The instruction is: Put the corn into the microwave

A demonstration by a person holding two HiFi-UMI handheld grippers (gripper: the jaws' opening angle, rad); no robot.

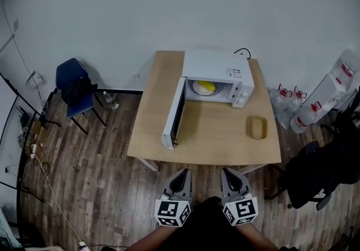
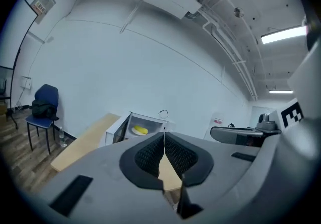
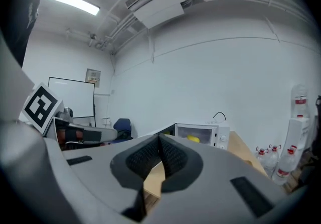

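In the head view, the corn [image 1: 206, 86] lies on a plate inside the microwave [image 1: 216, 67], whose door [image 1: 174, 113] stands open at the middle of the worktop [image 1: 211, 137]. The left gripper [image 1: 181, 173] and right gripper [image 1: 230, 172] sit at the lower centre, off the worktop's near edge. In the left gripper view, the left gripper [image 2: 163, 135] has its jaws pressed together and empty, with the corn [image 2: 140, 129] small beyond them, left of centre. In the right gripper view, the right gripper [image 3: 159, 135] is likewise closed on nothing, and the corn [image 3: 193, 138] shows inside the microwave [image 3: 221, 136] right of centre.

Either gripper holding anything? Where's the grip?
Nothing is held. The left gripper and right gripper are both shut with nothing between the jaws; the corn lies inside the open microwave.
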